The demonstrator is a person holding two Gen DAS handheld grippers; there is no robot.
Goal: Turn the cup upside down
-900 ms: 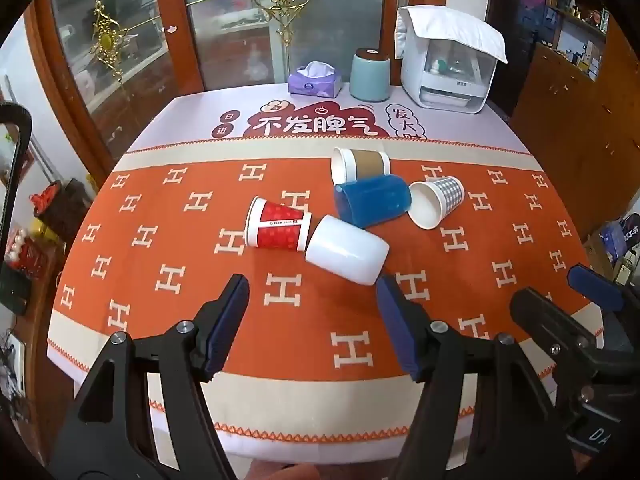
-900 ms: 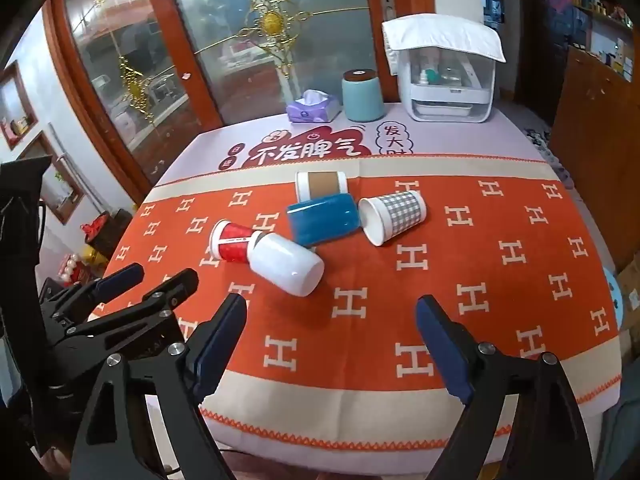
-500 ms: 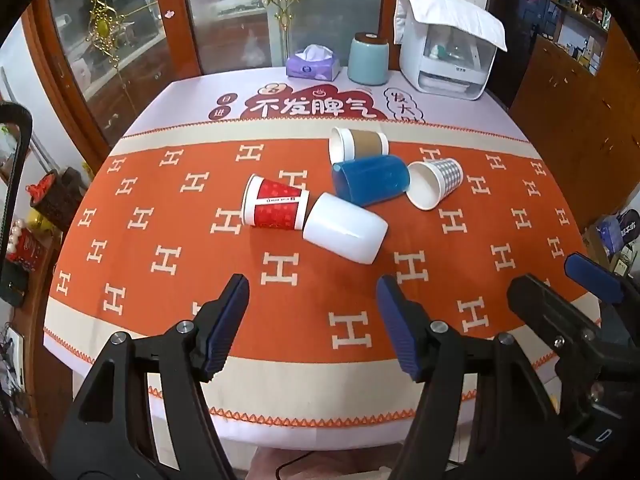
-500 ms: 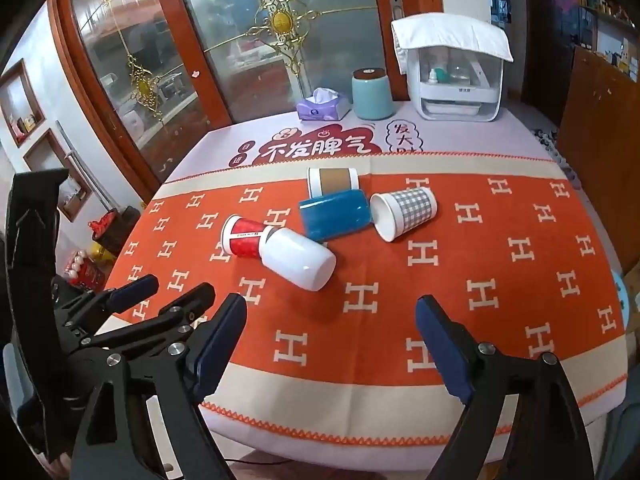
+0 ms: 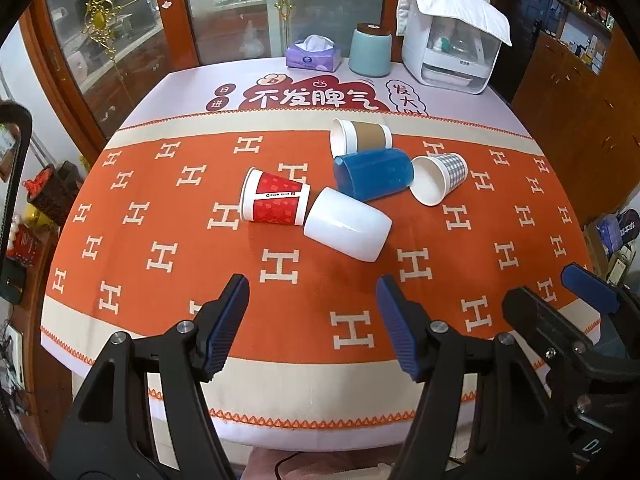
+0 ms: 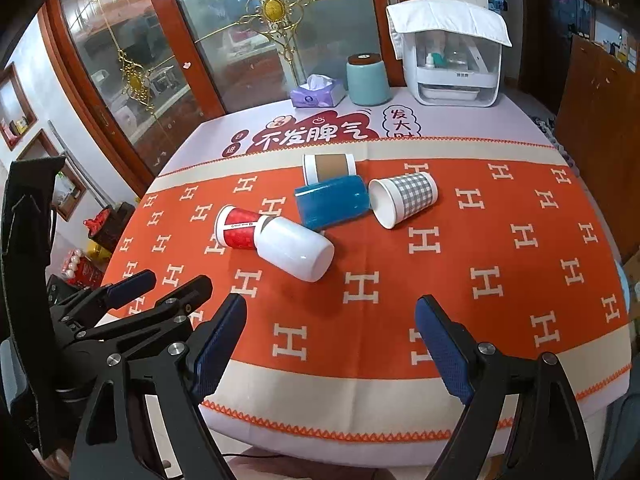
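Several cups lie on their sides mid-table: a white cup [image 5: 347,224] [image 6: 295,248], a red paper cup [image 5: 276,202] [image 6: 237,227], a blue cup [image 5: 373,175] [image 6: 331,201], a brown-sleeved paper cup [image 5: 361,135] [image 6: 329,166] and a checked paper cup [image 5: 438,178] [image 6: 403,198]. My left gripper [image 5: 313,320] is open and empty, above the table's near edge, short of the white cup. My right gripper [image 6: 330,338] is open and empty, also at the near edge. Each gripper shows in the other's view, the right one [image 5: 560,304] and the left one [image 6: 160,286].
The table wears an orange cloth [image 5: 160,240] with H marks. At the far edge stand a purple tissue box [image 5: 314,54], a teal canister [image 5: 370,50] and a white appliance under a towel [image 5: 452,54]. Glass doors stand behind, a wooden cabinet [image 5: 580,80] at right.
Both grippers have pulled back and risen a little from the table; the cups look smaller and farther. Both stay open. The cups have not moved.
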